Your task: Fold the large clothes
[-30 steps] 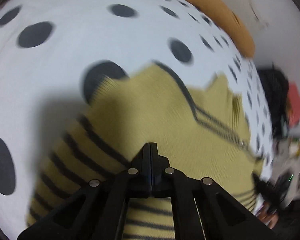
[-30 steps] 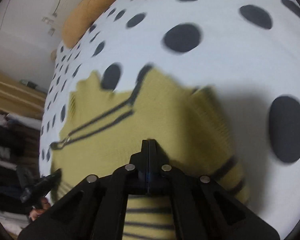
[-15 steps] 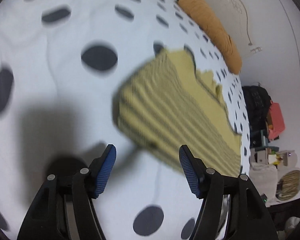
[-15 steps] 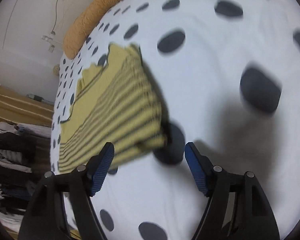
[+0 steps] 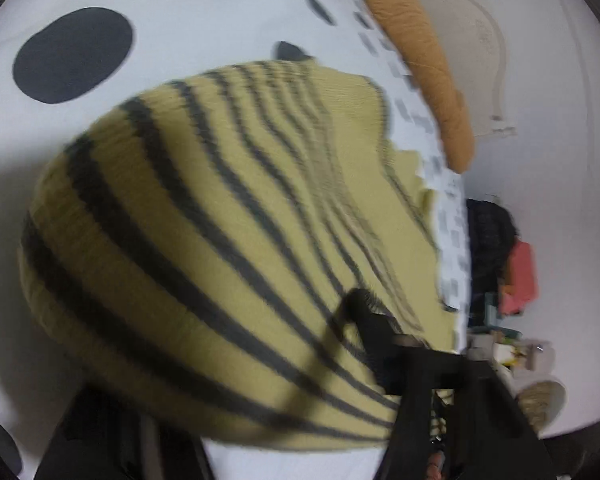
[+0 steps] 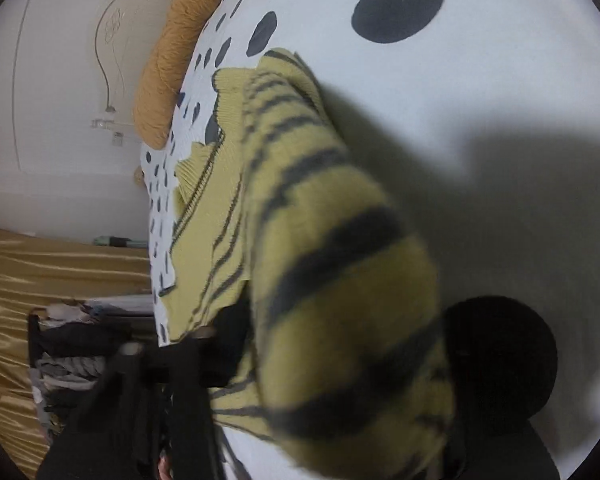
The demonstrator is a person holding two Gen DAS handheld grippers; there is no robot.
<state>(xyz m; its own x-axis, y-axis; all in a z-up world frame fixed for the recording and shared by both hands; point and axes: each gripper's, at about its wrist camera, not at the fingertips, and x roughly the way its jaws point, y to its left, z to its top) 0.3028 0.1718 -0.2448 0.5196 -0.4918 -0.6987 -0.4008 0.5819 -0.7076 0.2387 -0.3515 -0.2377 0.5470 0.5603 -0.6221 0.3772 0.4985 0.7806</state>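
Note:
A folded yellow sweater point(image 5: 228, 216) with black stripes lies on the white, black-dotted bed cover point(image 5: 72, 52). Its near end fills the left wrist view. It sits between the jaws of my left gripper point(image 5: 228, 352), which are closing: one black finger point(image 5: 376, 332) lies on top and the other is hidden beneath the knit. In the right wrist view the sweater point(image 6: 340, 280) bulges over my right gripper point(image 6: 352, 344), whose jaws are also closing. One finger point(image 6: 220, 340) shows at the sweater's left side; the other is hidden under the fabric.
An orange pillow point(image 5: 428, 72) point(image 6: 176, 52) lies along the bed's far edge by a white wall. Past the bed edge are a black bag with a red item point(image 5: 520, 276), a golden curtain point(image 6: 40, 280) and a pile of clothes point(image 6: 72, 344).
A second ago both grippers were shut over the sweater. They then opened and drew back beside it. Now each has moved in over an end of the folded sweater with narrower jaws.

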